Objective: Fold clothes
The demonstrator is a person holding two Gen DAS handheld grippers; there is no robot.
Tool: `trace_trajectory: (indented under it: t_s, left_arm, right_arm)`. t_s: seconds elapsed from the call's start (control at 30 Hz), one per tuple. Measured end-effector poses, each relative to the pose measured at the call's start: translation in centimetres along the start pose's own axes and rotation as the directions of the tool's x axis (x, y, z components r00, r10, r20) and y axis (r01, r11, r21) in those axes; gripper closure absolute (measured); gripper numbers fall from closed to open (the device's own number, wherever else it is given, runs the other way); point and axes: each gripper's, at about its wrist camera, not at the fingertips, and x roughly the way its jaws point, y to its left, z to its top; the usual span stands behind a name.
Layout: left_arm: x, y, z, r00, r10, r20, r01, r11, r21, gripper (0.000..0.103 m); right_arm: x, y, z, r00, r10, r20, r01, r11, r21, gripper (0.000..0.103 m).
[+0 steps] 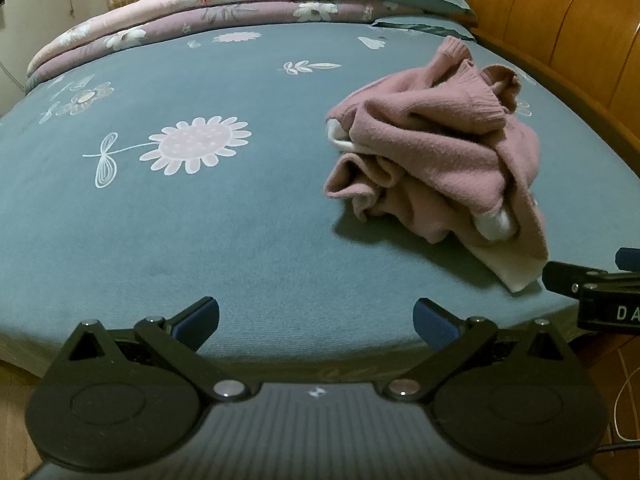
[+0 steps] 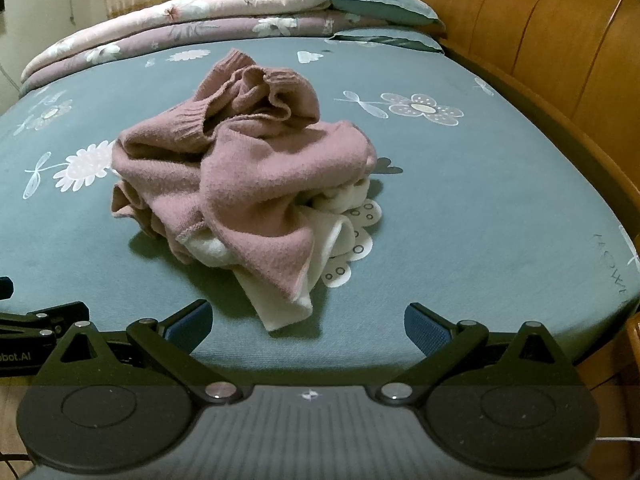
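A pink knit sweater (image 1: 436,152) with a white lining lies crumpled in a heap on the blue-green flowered bed sheet (image 1: 200,220). In the right wrist view the sweater (image 2: 248,184) sits straight ahead of my right gripper (image 2: 308,326), whose blue-padded fingers stand open just short of the white hem. My left gripper (image 1: 316,322) is open over bare sheet near the bed's front edge, with the heap up and to its right. Neither gripper touches the cloth. The right gripper's tip shows at the right edge of the left wrist view.
Folded floral quilts (image 1: 208,4) and pillows (image 2: 384,4) are stacked along the far side of the bed. A wooden headboard (image 2: 540,32) runs along the right. Open sheet (image 2: 500,200) spreads left and right of the heap. Wooden floor lies below the front edge.
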Motion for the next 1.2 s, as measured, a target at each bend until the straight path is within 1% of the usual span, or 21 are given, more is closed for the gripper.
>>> trace_trajectory:
  t_s: [1.2]
  left_arm:
    - [1.2,0.8,0.1,1.000,0.000,-0.021,0.000,1.000,-0.010,0.001]
  right_arm:
    - [1.3,0.8,0.2,1.000,-0.010,-0.024,0.010,1.000,-0.005,0.000]
